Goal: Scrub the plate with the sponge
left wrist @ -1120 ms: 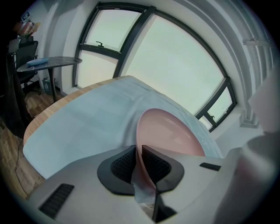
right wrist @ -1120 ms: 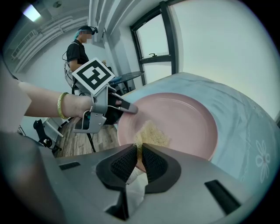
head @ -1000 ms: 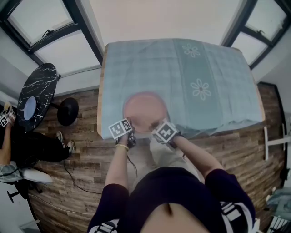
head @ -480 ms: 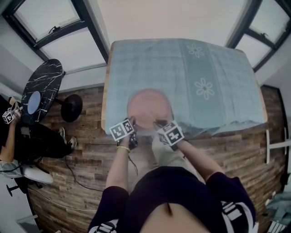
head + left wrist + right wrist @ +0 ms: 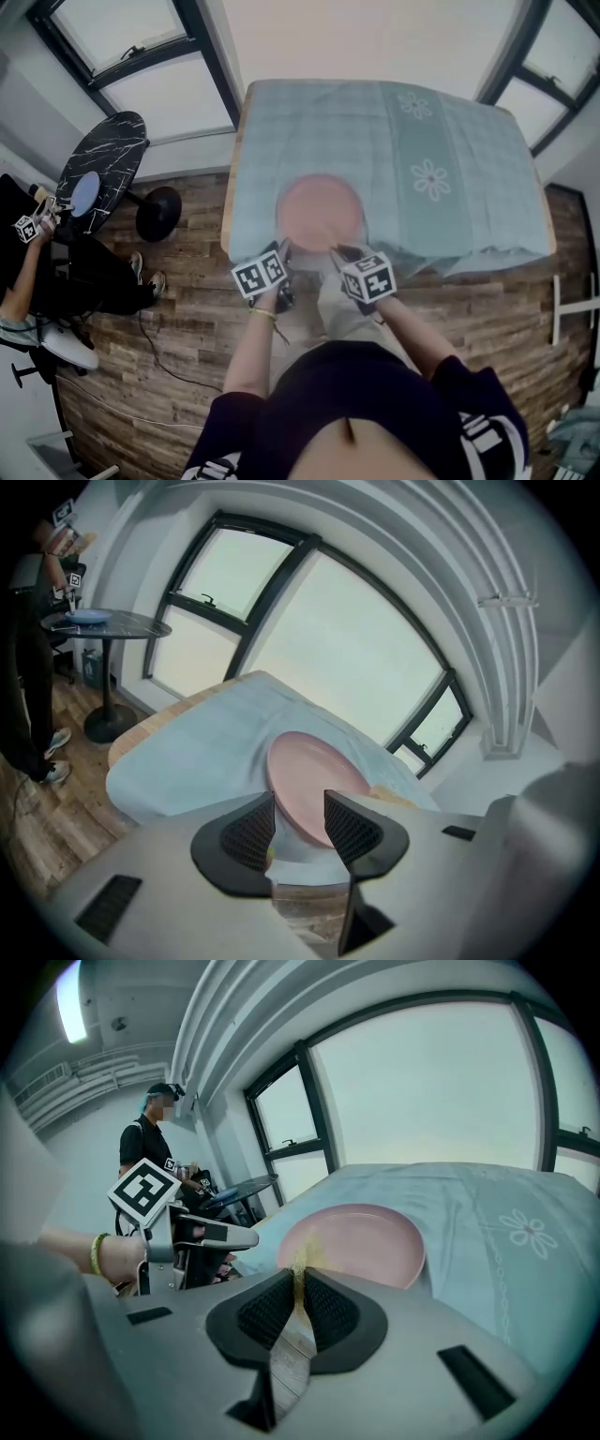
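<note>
Plate (image 5: 319, 211): pink, lying flat on the blue-green cloth (image 5: 441, 122), near-left part of the table, close to the edge nearest the person. Left gripper (image 5: 284, 247): jaws have just been opening and now stand wide apart with nothing between them. The plate shows through the gap, beyond the tips. Right gripper (image 5: 297, 1281): jaws almost together, pinching a thin yellow strip that I take for the sponge (image 5: 298, 1258), squashed flat. Key relation, head view: both grippers sit just off the plate's 6 o'clock rim. The plate is at about 1 o'clock from the left tips and 11 o'clock from the right, and neither looks to be touching it. They're about equally near, so the sponge hand decides it: right goes forward and down toward 11 o'clock onto the plate face. The plate is round, so there's no axis to align. Left is free to pin the rim near 7 o'clock; otherwise the plate or cloth may slide.
</note>
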